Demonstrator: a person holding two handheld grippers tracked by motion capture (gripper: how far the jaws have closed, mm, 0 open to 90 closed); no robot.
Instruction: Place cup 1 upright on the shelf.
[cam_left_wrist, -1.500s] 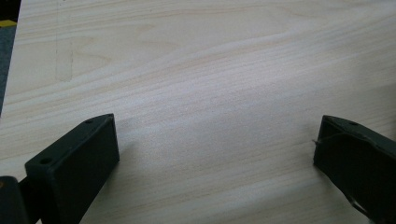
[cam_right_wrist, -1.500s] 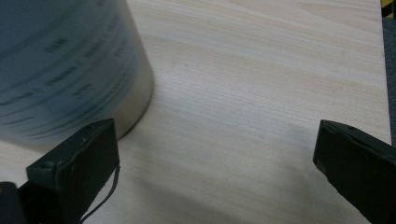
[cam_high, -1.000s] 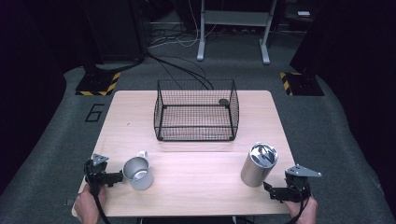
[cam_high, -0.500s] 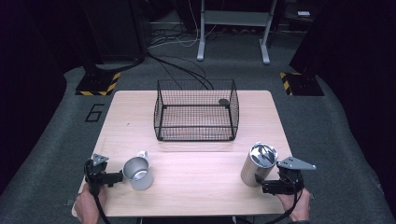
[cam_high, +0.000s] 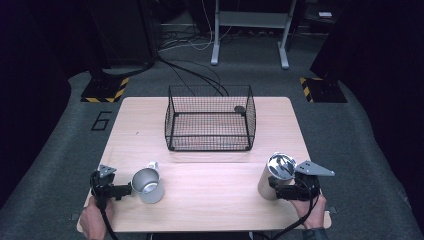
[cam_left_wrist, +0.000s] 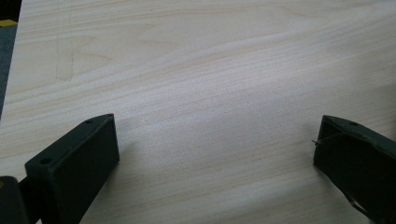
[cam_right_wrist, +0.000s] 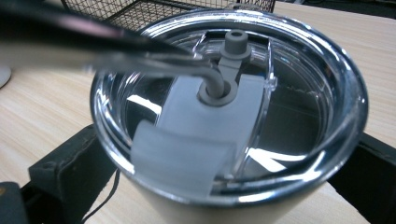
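Observation:
A steel tumbler (cam_high: 274, 176) with a clear lid stands at the table's front right. In the right gripper view the tumbler (cam_right_wrist: 233, 116) sits between the two black jaws, which stand wide on either side of it. My right gripper (cam_high: 278, 193) is open around its lower body. A small metal mug (cam_high: 147, 184) with a handle stands at the front left. My left gripper (cam_high: 124, 190) is just left of the mug, pointing at it. In the left gripper view that gripper (cam_left_wrist: 215, 140) is open, with bare wood between its jaws.
A black wire basket (cam_high: 210, 148) stands in the middle of the far half of the wooden table (cam_high: 210, 205), with a small dark round object (cam_high: 240, 108) in its far right corner. Cables and a metal stand lie on the floor beyond.
My right gripper has moved left and in toward the tumbler, so its jaws now flank it. The left gripper and the mug have stayed put.

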